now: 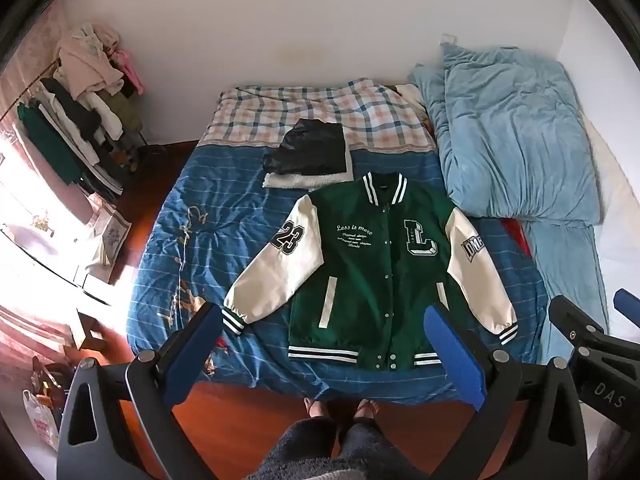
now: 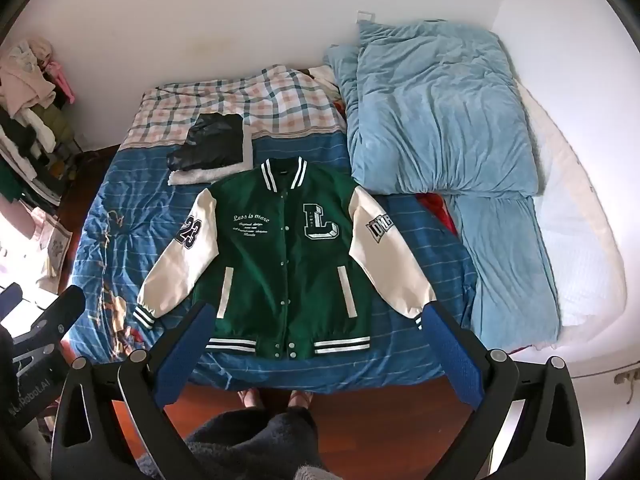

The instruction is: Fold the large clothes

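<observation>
Left wrist view: folded black garment [image 1: 310, 148] lies above the spread jacket [image 1: 372, 272] at frame centre, left claw [image 1: 324, 344] and right claw [image 2: 316, 340] both wide, hovering empty.

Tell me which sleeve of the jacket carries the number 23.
The cream sleeve on the image-left side of the green varsity jacket, pointing toward the clothes rack. The other sleeve bears a boxed lettered patch instead.

We see a green matt-cloth varsity jacket [image 1: 360, 280] with smooth cream sleeves ahead of our spread claws, glossy black folded garment [image 1: 310, 146] beyond it, rough blue rubbery pads [image 2: 452, 356], polished red-brown wood floor [image 2: 360, 404] below.
</observation>
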### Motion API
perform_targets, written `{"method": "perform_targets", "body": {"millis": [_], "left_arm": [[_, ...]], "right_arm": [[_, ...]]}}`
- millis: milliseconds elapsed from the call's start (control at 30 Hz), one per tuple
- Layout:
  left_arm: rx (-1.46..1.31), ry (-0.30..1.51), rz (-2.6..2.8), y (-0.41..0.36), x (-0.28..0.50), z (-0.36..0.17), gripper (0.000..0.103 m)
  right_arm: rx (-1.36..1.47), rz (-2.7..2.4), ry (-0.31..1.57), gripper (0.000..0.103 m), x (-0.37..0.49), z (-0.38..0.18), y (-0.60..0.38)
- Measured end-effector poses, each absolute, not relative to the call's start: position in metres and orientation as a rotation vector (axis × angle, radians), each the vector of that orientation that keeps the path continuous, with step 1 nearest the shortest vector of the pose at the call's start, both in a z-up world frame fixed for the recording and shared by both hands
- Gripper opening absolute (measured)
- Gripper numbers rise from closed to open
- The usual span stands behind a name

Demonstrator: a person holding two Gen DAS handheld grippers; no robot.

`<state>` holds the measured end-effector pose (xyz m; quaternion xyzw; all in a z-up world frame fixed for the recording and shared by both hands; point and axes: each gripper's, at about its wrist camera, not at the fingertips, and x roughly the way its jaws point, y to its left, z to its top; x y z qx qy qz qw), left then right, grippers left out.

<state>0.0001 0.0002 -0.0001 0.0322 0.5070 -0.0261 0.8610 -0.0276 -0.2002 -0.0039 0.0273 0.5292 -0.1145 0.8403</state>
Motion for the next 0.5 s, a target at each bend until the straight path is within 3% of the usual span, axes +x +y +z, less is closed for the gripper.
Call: {"method": "perform_targets", "body": {"millis": [500], "left_arm": [[0.068, 1.073, -0.054, 0.0003, 0.0002, -0.0003, 0.103]], "right_arm": [[0.056, -0.239, 1.124, 0.103, -0.0278, -0.0066, -0.1996]]}}
